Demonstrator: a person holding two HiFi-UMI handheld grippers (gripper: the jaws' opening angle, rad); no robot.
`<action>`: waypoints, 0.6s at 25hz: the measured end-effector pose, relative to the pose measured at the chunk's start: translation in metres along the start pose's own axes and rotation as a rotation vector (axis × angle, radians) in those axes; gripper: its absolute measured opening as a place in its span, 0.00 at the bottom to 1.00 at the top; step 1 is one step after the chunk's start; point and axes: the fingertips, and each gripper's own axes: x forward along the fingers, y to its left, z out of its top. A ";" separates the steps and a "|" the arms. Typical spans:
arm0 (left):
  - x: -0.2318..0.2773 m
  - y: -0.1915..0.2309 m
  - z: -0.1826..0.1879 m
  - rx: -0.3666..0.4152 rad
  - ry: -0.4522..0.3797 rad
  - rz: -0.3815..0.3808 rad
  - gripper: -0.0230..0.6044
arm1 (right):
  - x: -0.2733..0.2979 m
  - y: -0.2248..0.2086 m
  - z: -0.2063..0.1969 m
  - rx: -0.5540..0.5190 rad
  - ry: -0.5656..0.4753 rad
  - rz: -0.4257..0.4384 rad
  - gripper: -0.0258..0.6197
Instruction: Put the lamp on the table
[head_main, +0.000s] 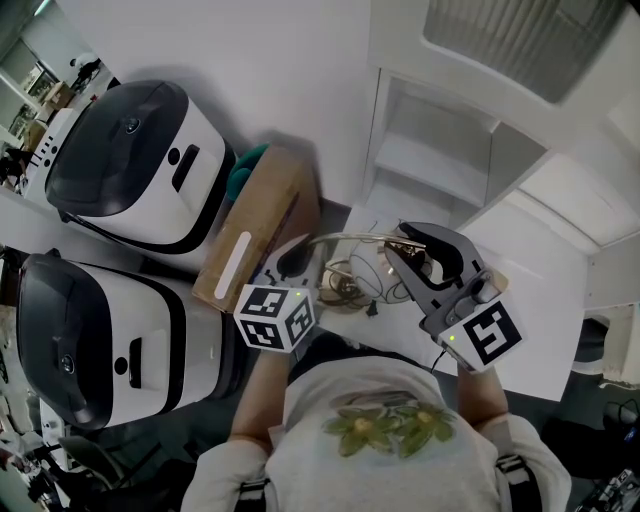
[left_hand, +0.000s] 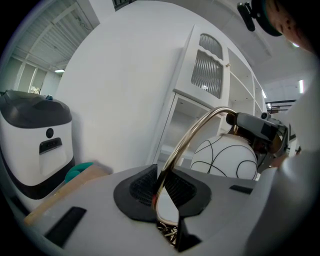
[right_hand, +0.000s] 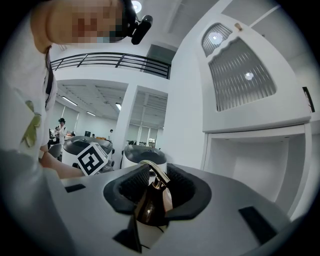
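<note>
The lamp has a curved gold arm (head_main: 345, 237), a white globe with black lines (left_hand: 225, 157) and a dark gold cap (right_hand: 150, 202). In the head view it hangs between my two grippers, above the near edge of the white table (head_main: 545, 310). My left gripper (head_main: 295, 262) is shut on the gold arm (left_hand: 182, 147), which runs up between its pads. My right gripper (head_main: 395, 250) is shut on the gold cap above the globe. A tangle of gold wire (head_main: 345, 280) hangs below the arm. In the head view the right gripper mostly hides the globe.
A cardboard box (head_main: 255, 240) leans at the left beside two large white and black machines (head_main: 130, 160). A white cabinet with open shelves (head_main: 450, 150) stands behind the table. The left gripper's marker cube (right_hand: 92, 159) shows in the right gripper view.
</note>
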 end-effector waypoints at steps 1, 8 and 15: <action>0.001 0.001 0.000 -0.001 0.000 0.000 0.12 | 0.001 0.000 -0.001 -0.001 0.003 0.001 0.24; 0.007 0.007 -0.003 -0.012 0.006 0.005 0.12 | 0.007 -0.003 -0.005 -0.008 0.012 0.007 0.24; 0.014 0.016 -0.006 -0.020 0.008 0.019 0.12 | 0.015 -0.004 -0.013 -0.008 0.032 0.016 0.23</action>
